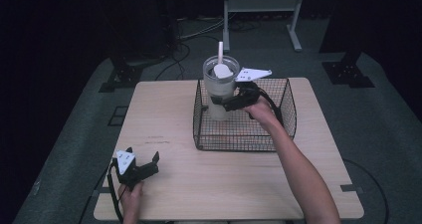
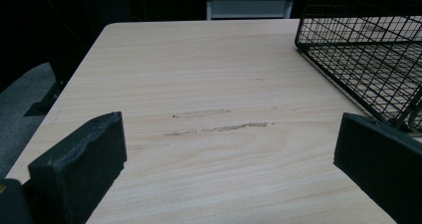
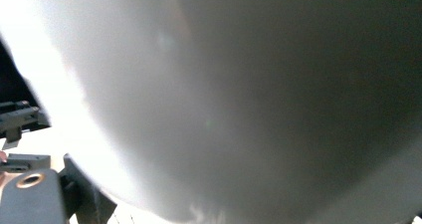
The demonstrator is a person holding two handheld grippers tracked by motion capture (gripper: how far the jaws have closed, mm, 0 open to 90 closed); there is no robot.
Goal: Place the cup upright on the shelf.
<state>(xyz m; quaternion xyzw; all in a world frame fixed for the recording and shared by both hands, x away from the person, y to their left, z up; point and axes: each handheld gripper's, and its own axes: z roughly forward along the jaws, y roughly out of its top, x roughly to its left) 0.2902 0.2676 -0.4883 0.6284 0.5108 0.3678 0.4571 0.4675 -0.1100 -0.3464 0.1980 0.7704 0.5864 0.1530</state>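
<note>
Black two-jaw left gripper (image 1: 149, 163) and right gripper (image 1: 222, 102), each topped by a pale three-cornered plate; trailing black cables; bare forearms, no sleeves.

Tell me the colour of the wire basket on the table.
Black wire mesh basket, clearest in the high view.

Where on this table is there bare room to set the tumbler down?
Bare wood lies left of the basket to the table edge, and along the front between the left gripper and the person's forearm. Crowded: the basket's left half, where the right gripper meets the tumbler.
</note>
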